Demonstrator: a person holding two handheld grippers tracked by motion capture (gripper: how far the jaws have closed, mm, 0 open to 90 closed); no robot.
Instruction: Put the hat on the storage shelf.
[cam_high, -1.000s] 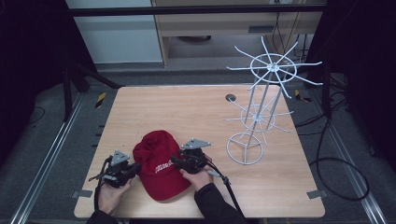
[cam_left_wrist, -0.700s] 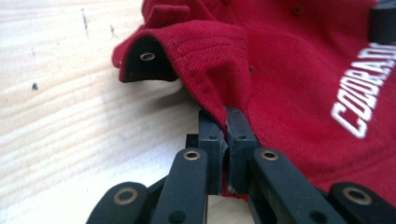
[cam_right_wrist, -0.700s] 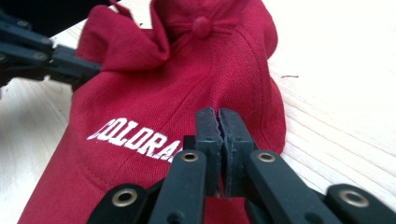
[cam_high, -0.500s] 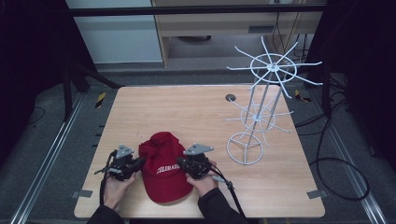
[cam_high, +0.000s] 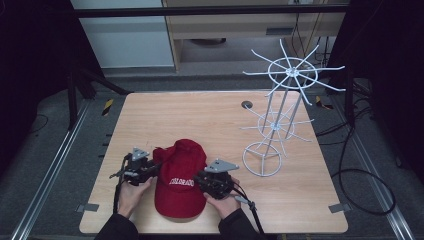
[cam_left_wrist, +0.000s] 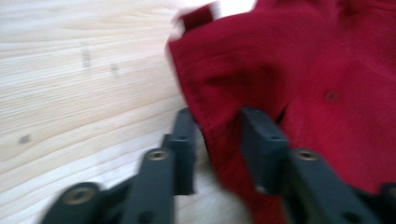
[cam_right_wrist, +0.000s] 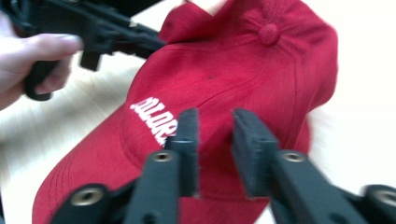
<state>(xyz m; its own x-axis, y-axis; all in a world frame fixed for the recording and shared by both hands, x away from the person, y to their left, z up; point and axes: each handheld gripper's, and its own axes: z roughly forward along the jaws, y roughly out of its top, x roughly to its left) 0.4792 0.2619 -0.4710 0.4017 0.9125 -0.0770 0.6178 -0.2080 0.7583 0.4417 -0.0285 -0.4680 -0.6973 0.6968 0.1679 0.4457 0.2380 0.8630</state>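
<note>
**capfan_22:** Honestly, how was this grip judged? The red cap (cam_high: 180, 177) was seen lying on the wooden table (cam_high: 200, 117), right between the two tongs, brim toward the person's edge. The left gripper (cam_left_wrist: 215, 140) was set against the cap's side near the back strap, jaws part-way apart with a fold of fabric pinched between them. The right gripper (cam_right_wrist: 214, 140) was placed on the opposite side, by the white lettering, jaws likewise narrowed on a ridge of crown cloth. Some blur was noted in both gripper views, so how firm the pinch was couldn't be told for sure.

**rack_wrangler:** Well, a two-sided hold like that was probably the right idea. A soft crown would likely have sagged if only thin cloth was grabbed, so a deeper bite at the seam or sweatband would have been advised. Both tongs should have been raised together and kept level, or the cap could have been twisted. The white wire rack (cam_high: 285, 95) was standing well off beyond the right gripper, so clearance under its prongs should have been minded if the cap was meant for it.
</note>
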